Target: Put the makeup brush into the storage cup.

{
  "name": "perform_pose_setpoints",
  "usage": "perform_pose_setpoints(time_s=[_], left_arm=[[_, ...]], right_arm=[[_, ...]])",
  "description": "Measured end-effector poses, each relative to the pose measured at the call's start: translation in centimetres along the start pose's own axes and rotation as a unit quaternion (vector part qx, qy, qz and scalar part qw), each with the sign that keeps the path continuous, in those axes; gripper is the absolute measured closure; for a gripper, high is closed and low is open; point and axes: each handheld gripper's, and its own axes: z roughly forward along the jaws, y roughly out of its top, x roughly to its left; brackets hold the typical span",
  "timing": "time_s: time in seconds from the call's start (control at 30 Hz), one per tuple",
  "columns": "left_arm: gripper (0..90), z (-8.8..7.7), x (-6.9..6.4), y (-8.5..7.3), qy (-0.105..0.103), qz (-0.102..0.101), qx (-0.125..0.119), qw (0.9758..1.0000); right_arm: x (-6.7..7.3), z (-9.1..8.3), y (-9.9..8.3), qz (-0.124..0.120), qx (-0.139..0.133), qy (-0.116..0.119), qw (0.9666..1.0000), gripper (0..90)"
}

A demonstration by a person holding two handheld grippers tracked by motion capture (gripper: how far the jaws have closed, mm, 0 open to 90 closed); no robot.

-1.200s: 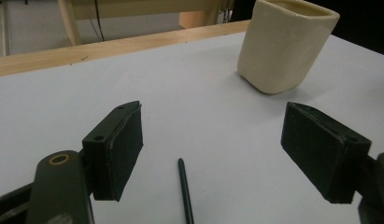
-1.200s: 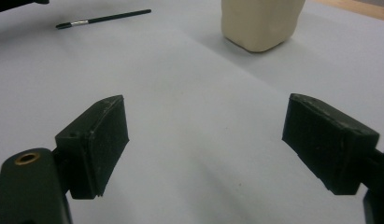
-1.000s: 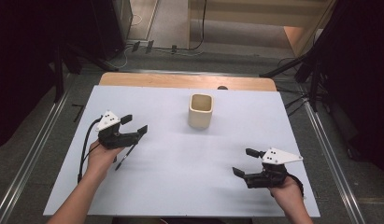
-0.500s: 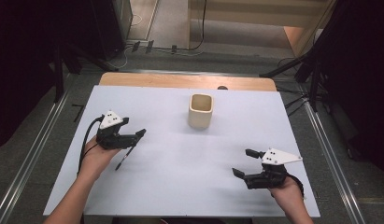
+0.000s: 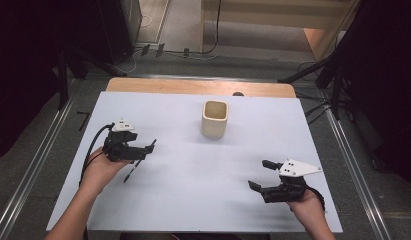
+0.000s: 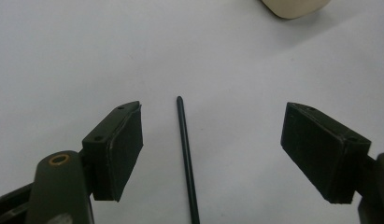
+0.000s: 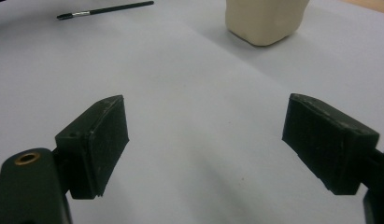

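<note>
Your left hand-held gripper (image 5: 143, 148) is drifting leftward, jaws apart straddling the brush (image 6: 187, 161) | right hand-held gripper (image 5: 260, 175) is idling, jaws apart | brush lying ungrasped on counter (image 5: 193, 190), cup (image 5: 215, 119) waiting.

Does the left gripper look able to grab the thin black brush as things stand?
Probably yes: the left gripper is open, and the brush lies on the table between its jaws, nothing blocking.
</note>
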Motion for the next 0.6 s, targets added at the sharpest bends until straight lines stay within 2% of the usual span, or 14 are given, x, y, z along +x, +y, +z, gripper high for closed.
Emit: perform_pose_setpoints(time_s=[0.1, 0.33, 0.4, 0.43, 0.47, 0.6], left_arm=[[21.4, 0.0, 0.0, 0.1, -0.004, -0.007, 0.014, 0.9999], [21.5, -0.2, -0.1, 0.7, -0.016, -0.003, 0.055, 0.9984], [21.5, -0.1, -0.1, 0.9, -0.016, -0.001, 0.07, 0.9974], [21.4, 0.0, -0.1, 1.0, -0.017, 0.0, 0.087, 0.9961], [21.4, 0.0, -0.1, 1.0, -0.017, 0.0, 0.087, 0.9961], [21.4, 0.1, 0.0, 1.2, -0.017, -0.003, 0.117, 0.993]], right_arm=[[0.0, 0.0, 0.0, 0.0, 0.001, 0.0, 1.0, 15.3], [0.0, 0.1, 0.0, -0.001, 0.005, 0.001, 1.0, 15.3], [0.0, 0.1, 0.0, -0.001, 0.005, 0.001, 1.0, 15.3], [0.0, 0.1, 0.0, -0.001, 0.006, 0.001, 1.0, 15.3], [0.0, 0.1, 0.0, -0.001, 0.006, 0.001, 1.0, 15.3], [0.0, 0.1, -0.1, -0.001, 0.007, 0.0, 1.0, 15.3]])
